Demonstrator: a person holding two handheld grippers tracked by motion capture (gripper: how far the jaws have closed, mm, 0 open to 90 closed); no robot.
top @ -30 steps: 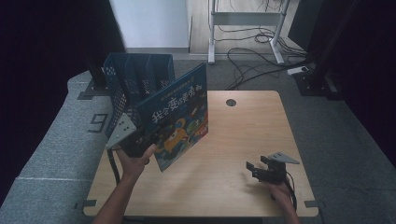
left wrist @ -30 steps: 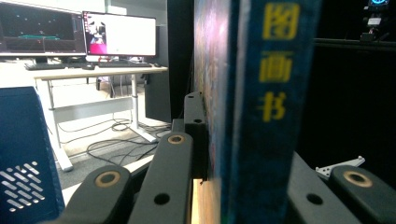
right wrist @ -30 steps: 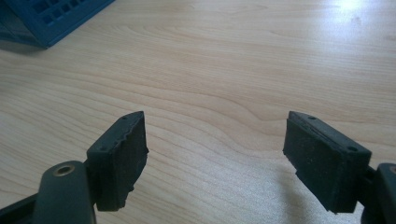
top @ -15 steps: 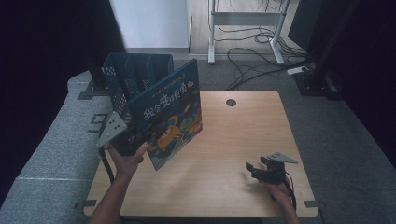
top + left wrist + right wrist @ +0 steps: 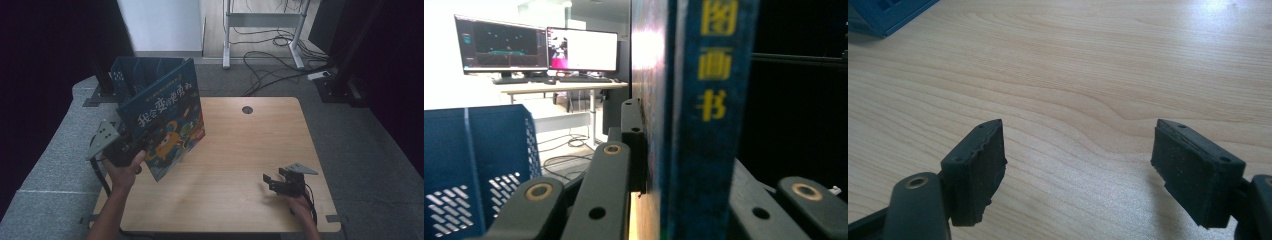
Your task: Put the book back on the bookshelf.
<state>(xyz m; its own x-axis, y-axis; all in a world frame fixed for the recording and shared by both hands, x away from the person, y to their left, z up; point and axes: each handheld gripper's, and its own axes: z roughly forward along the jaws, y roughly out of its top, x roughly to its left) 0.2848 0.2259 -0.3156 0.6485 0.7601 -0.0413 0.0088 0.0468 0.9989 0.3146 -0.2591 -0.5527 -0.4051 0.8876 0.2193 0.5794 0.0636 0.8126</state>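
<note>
Book point(image 5: 167, 125) clamped upright in left gripper point(image 5: 131, 150), beside the rack point(image 5: 131, 75), for slotting; right gripper point(image 5: 278, 183) idle, wide, empty.

Both forearms come in bare, with no sleeve in sight. The left gripper point(image 5: 131, 150) is black, and a light grey three-cornered plate point(image 5: 104, 136) drilled with small dark holes sits on top of it. Its arms are matt black bars with brass-ringed pivot holes and smaller plain holes. The right gripper point(image 5: 274, 181) is black too, with its own grey plate and a black cable behind it. Its pads point(image 5: 979, 167) are dark blocks, seemingly rubber, one chipped along an edge.
</note>
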